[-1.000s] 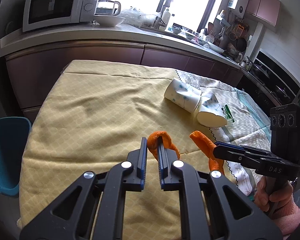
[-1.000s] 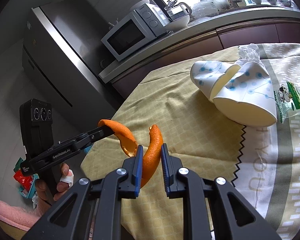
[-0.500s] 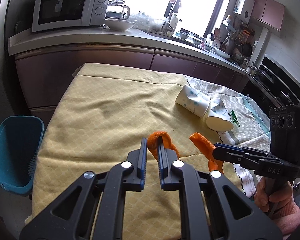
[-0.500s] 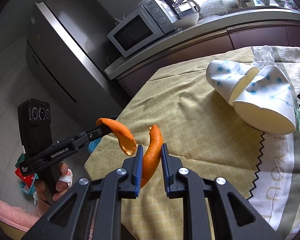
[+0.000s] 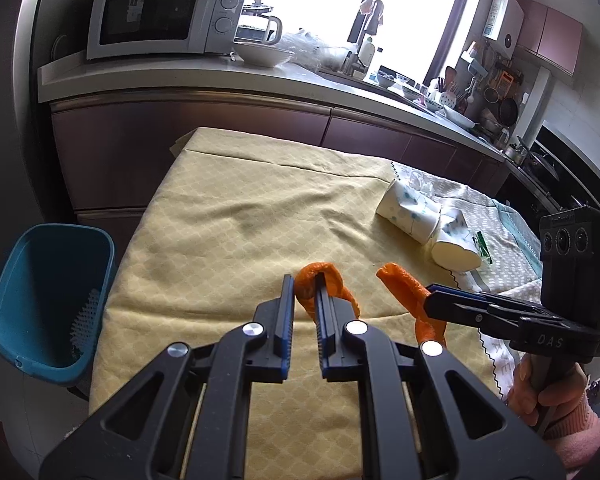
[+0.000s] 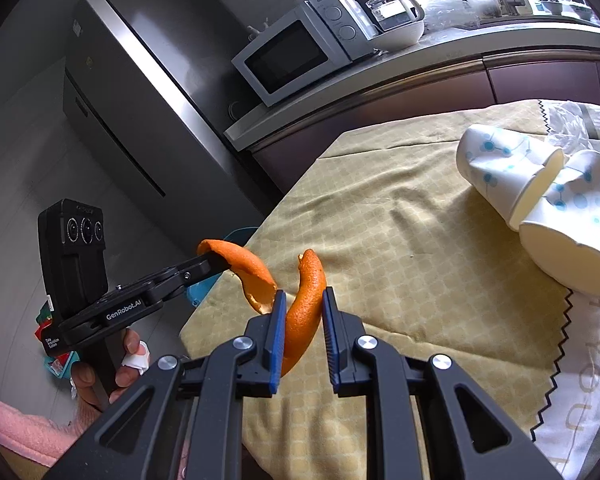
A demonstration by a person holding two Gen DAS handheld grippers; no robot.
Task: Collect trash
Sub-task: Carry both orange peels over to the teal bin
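Note:
My left gripper (image 5: 303, 286) is shut on a curled piece of orange peel (image 5: 320, 280) above the yellow tablecloth (image 5: 236, 240). The right gripper (image 6: 302, 300) is shut on a second, longer orange peel strip (image 6: 306, 304); in the left wrist view that strip (image 5: 404, 286) hangs from the right gripper (image 5: 430, 300) just to the right. In the right wrist view the left gripper (image 6: 212, 262) holds its peel (image 6: 244, 266) close beside the strip. Two crumpled white paper cups (image 5: 428, 220) with blue dots lie farther back on the table (image 6: 540, 196).
A blue plastic bin (image 5: 48, 300) stands on the floor off the table's left edge. Behind the table runs a kitchen counter (image 5: 260, 84) with a microwave (image 5: 164, 20) and a bowl. A steel fridge (image 6: 132, 92) stands at the left. Clear plastic wrap (image 6: 568, 120) lies by the cups.
Both grippers, each still holding its peel, have shifted left along the table toward the blue bin, which now shows more fully. The cups have slid to the right in both views.

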